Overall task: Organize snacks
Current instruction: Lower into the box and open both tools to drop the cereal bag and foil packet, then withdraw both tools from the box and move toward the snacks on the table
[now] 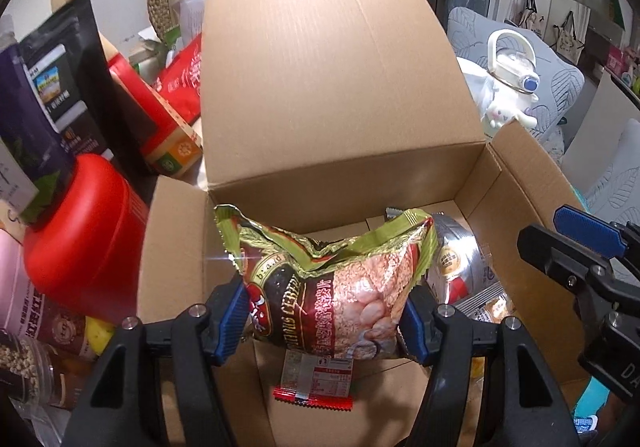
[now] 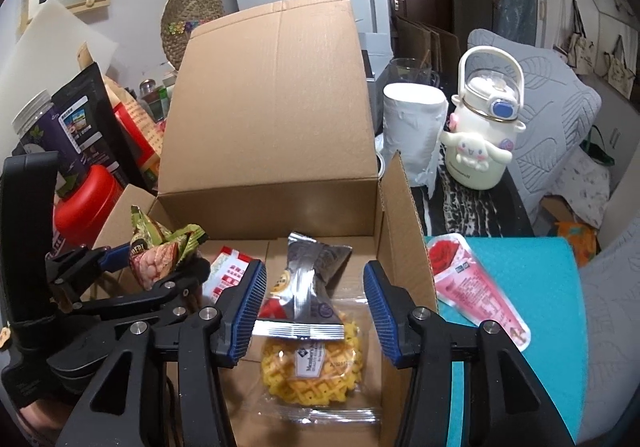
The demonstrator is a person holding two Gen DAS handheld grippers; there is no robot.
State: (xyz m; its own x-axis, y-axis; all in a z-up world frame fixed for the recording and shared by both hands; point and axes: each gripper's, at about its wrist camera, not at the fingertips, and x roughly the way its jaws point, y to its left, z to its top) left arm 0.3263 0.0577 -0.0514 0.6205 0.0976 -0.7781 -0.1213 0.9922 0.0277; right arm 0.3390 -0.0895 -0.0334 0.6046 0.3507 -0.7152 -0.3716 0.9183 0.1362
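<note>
— Cereal bag (image 1: 320,287): where?
— Pinched between pads of left gripper (image 1: 324,321), up over cardboard box (image 1: 532,247), nr its left wall (top crumpled).
— Right gripper (image 2: 316,311)?
— Spread wide, gripping nothing, over waffle pack (image 2: 310,363) on box floor, by right wall.
— Else inside?
— Silver pouch (image 2: 308,279) beside waffle; red-white packet (image 2: 228,275) toward left.

open from above into cardboard box (image 2: 276,151); tall rear flap blocks far side. silver packet (image 2: 308,279), waffle pack (image 2: 312,363) crowd floor; bare cardboard at back. red jar (image 1: 84,239) close beside left wall.
</note>
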